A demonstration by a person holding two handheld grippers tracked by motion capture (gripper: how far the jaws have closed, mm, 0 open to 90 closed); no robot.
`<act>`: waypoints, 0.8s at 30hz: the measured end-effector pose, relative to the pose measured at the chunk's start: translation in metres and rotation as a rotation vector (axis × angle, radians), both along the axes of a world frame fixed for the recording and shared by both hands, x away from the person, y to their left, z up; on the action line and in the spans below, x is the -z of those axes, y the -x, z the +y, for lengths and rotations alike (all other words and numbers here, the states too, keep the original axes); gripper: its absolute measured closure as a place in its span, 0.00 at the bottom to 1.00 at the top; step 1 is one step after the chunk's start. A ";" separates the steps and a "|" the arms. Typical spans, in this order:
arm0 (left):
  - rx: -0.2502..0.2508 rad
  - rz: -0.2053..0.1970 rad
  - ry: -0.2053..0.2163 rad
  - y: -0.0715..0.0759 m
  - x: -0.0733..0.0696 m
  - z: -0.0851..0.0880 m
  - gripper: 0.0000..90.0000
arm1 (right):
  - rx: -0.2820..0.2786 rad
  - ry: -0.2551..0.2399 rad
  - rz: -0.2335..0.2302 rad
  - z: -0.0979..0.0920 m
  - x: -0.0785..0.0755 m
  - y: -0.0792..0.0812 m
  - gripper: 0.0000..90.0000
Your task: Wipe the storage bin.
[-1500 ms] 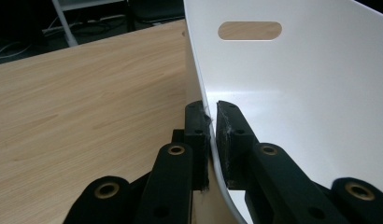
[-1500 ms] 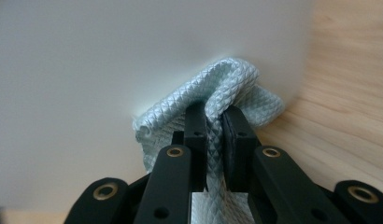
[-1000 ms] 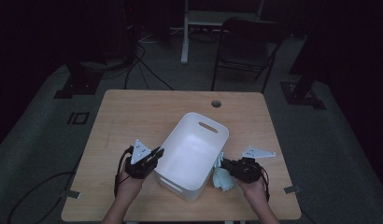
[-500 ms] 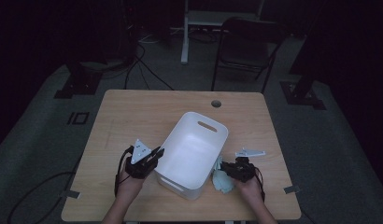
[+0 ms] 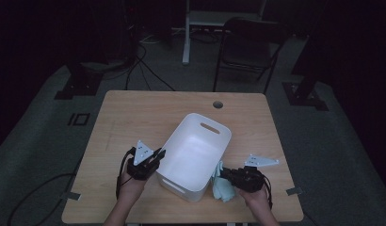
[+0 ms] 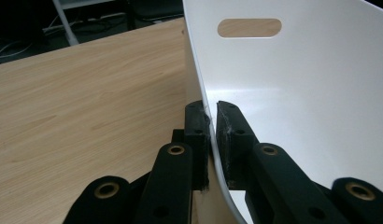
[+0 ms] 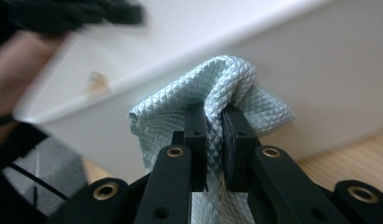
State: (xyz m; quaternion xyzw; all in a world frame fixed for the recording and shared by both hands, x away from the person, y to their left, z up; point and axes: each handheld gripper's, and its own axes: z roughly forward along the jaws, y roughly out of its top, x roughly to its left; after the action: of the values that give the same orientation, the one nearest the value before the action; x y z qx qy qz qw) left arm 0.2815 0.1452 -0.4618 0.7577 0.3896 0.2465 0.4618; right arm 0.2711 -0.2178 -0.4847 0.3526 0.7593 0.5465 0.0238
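We pinch the left wall of the white bin [image 5: 196,155] with our left gripper [image 6: 212,135], one jaw outside the rim and one inside. The bin sits on the wooden table [image 5: 134,117], toward its near edge. Our right gripper [image 7: 215,140] is clamped on a fold of the pale blue cloth [image 7: 217,88], held against the bin's right outer wall

White plastic bin [image 5: 196,155]: oblong, open top, slot handle in the far end wall, tilted, standing askew on the tabletop [image 5: 134,117]. Pale blue waffle-weave cloth [image 5: 222,187]: bunched, folded over itself, pressed against bin's outer right wall near the front corner.
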 end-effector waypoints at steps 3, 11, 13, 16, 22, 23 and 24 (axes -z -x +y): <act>0.016 0.003 0.012 -0.001 0.000 0.000 0.93 | 0.001 0.001 -0.026 0.003 -0.007 0.005 0.91; 0.016 -0.003 0.015 0.000 0.001 -0.001 0.92 | 0.040 0.055 -0.015 0.005 0.008 -0.005 0.91; 0.012 -0.004 0.013 0.000 0.001 -0.002 0.92 | 0.052 0.070 0.000 0.005 0.013 -0.009 0.91; 0.007 -0.004 0.011 0.001 0.001 -0.002 0.92 | 0.065 0.083 0.025 0.005 0.021 -0.014 0.91; -0.004 -0.006 0.008 0.001 0.001 -0.003 0.92 | 0.089 0.128 0.079 0.004 0.039 -0.025 0.91; -0.006 -0.006 0.008 0.001 0.001 -0.003 0.92 | 0.093 0.137 0.088 0.005 0.043 -0.027 0.91; -0.008 -0.007 0.007 0.001 0.001 -0.004 0.92 | 0.097 0.144 0.102 0.005 0.047 -0.029 0.91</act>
State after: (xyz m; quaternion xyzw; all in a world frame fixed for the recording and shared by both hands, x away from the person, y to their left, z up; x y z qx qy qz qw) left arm 0.2802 0.1417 -0.4625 0.7537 0.3920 0.2494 0.4648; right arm 0.2996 -0.2129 -0.5313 0.4138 0.7789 0.4699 0.0367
